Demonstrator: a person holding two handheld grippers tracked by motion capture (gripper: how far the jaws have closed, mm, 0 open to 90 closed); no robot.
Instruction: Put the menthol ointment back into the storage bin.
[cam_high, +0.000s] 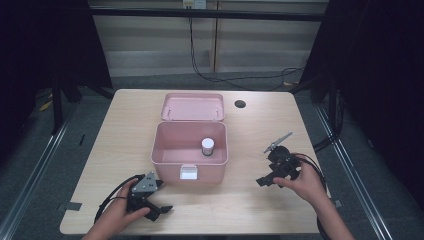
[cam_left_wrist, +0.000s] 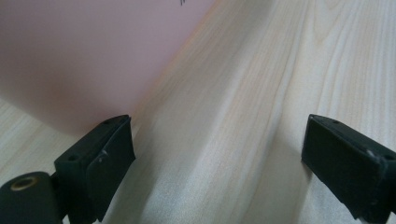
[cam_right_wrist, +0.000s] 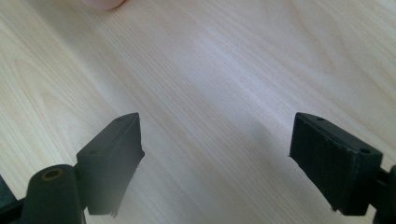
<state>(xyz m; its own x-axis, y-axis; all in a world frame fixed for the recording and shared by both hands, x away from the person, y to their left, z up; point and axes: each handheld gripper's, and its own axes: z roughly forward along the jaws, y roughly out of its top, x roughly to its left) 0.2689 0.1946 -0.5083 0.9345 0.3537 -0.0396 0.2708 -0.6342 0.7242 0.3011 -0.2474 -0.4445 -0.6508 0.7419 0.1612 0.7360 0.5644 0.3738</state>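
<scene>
An open pink box (cam_high: 167, 156) stands in the middle of the table, its lid (cam_high: 192, 106) folded back and a white latch (cam_high: 188, 173) on its front wall. Inside, near the right side, stands a small white bottle (cam_high: 207, 146). My left gripper (cam_high: 161, 196) rests on the table at the box's front left corner, open and holding nothing; in the left gripper view it (cam_left_wrist: 217, 149) has the blurred pink box wall (cam_left_wrist: 79, 60) just beyond its left jaw. My right gripper (cam_high: 265, 167) lies right of the box, open; in the right gripper view it (cam_right_wrist: 215, 144) has bare wood between its jaws.
The wooden table (cam_high: 125, 130) has a round cable hole (cam_high: 240, 104) at the back right of the box. Black cables (cam_high: 225, 77) run over the floor behind it. Dark frames stand on both sides. A corner of the pink box (cam_right_wrist: 105, 3) peeks in at the top.
</scene>
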